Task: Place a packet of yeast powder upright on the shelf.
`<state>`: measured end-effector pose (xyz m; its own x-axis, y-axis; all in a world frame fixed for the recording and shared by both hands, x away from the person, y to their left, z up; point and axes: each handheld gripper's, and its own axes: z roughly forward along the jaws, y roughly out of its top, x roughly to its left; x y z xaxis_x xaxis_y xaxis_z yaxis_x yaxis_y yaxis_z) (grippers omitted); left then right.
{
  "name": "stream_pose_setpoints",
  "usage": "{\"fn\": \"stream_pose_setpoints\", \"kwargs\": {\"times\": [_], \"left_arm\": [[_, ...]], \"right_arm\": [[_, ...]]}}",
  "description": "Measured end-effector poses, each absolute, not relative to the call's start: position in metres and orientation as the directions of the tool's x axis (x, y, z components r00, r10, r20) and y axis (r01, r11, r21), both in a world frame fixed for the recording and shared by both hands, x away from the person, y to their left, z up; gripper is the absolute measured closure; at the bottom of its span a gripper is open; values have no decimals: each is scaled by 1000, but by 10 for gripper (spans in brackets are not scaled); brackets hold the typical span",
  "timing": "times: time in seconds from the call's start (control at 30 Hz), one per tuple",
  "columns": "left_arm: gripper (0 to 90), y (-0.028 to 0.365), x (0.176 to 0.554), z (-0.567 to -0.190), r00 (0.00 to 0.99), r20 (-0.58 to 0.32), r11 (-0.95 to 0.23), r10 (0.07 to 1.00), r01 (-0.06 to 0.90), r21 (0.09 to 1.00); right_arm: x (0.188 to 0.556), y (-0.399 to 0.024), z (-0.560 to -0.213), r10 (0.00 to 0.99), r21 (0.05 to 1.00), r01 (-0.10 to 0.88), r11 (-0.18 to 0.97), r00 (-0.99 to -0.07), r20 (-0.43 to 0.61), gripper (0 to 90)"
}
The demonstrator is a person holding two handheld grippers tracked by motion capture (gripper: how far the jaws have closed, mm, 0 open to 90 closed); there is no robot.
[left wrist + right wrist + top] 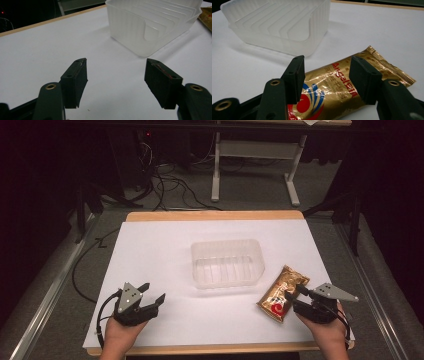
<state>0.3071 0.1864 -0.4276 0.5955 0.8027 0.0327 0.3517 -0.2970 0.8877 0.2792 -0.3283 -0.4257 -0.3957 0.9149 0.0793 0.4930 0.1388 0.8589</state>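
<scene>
surface: white-topped table [150, 250] | on it: clear plastic tub [227, 262], gold packet [281, 293]

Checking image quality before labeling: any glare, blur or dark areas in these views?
High view: white table bright, surroundings nearly black, soft overall. Left gripper view: jaws sharp, tub slightly hazy, faint shadow beneath it. Right gripper view: gold packet shows foil glare and crinkle highlights; print still legible; near jaw bases blurred.
</scene>
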Motion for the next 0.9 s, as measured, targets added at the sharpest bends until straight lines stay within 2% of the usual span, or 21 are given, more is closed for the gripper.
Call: {"fn": "stream_pose_setpoints", "kwargs": {"times": [0.63, 0.7, 0.8, 0.83, 0.87, 0.9], "left_arm": [[361, 185, 307, -428, 600, 35, -301, 799, 349, 888], [360, 185, 307, -427, 603, 29, -294, 797, 346, 891], [361, 184, 307, -428, 606, 34, -302, 795, 346, 888], [360, 184, 307, -428, 606, 34, -302, 795, 346, 888], [361, 183, 307, -428, 608, 39, -309, 793, 345, 886], [360, 183, 307, -428, 608, 39, -309, 793, 345, 886]], "right_arm": [[285, -343, -432, 928, 841, 529, 115, -360, 99, 536], [288, -347, -435, 936, 834, 539, 120, -341, 86, 614], [300, -364, -439, 959, 821, 565, 82, -269, 89, 875], [300, -364, -439, 959, 821, 565, 82, -269, 89, 875], [310, -374, -438, 974, 824, 565, 52, -211, 82, 900], [310, -374, -438, 974, 824, 565, 52, -211, 82, 900]]}}
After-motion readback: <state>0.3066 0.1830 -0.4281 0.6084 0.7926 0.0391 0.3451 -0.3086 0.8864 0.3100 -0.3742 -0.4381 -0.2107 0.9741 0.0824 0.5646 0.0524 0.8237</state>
